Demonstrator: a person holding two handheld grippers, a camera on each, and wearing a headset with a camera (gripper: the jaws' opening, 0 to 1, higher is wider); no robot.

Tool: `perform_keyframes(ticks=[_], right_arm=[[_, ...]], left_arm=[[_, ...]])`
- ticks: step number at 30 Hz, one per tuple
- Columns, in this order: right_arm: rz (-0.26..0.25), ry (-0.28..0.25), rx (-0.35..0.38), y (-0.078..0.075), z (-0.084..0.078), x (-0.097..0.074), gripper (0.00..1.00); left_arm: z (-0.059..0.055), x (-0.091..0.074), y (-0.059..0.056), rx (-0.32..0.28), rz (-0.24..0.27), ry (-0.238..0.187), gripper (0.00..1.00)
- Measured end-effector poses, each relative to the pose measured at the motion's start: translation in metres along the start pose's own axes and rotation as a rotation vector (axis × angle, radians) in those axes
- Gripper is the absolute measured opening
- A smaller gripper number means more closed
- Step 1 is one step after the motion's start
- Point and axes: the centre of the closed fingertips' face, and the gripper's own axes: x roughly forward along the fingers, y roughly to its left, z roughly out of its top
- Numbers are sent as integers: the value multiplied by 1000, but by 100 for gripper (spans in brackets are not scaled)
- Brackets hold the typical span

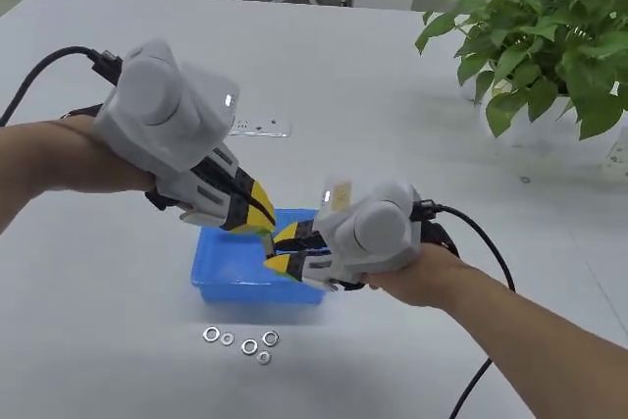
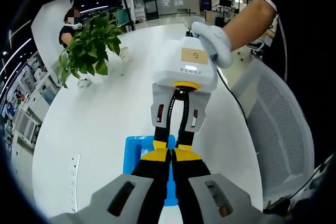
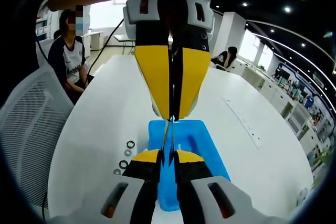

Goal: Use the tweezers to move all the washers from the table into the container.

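Observation:
Thin metal tweezers [image 3: 167, 135] run between the two grippers' jaw tips above the blue container [image 1: 221, 280]. My left gripper [image 1: 263, 226] reaches down from the left and is shut on the tweezers' upper part. My right gripper [image 1: 275, 250] comes in from the right and is shut on the lower part, tip to tip with the left one. Several silver washers [image 1: 249, 345] lie on the white table just in front of the container. In the right gripper view these washers [image 3: 126, 157] sit left of the container [image 3: 207, 148]. The left gripper view has the container [image 2: 131, 156] under both sets of jaws.
A potted plant [image 1: 549, 36] stands at the back right and a white power strip [image 1: 260, 127] lies behind the container. Black cables trail from both grippers. A person [image 3: 68, 51] sits beyond the table edge, near a mesh chair [image 3: 31, 124].

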Motion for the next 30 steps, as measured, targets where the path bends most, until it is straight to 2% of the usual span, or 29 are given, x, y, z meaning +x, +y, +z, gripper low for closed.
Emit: perform_keyframes(ticks=[19, 30], right_arm=[[24, 1, 18, 35, -6, 6, 12], [56, 14, 39, 55, -18, 12, 12]], left_arm=[[-11, 7, -32, -18, -27, 20, 5], [-22, 18, -48, -45, -46, 26, 5]])
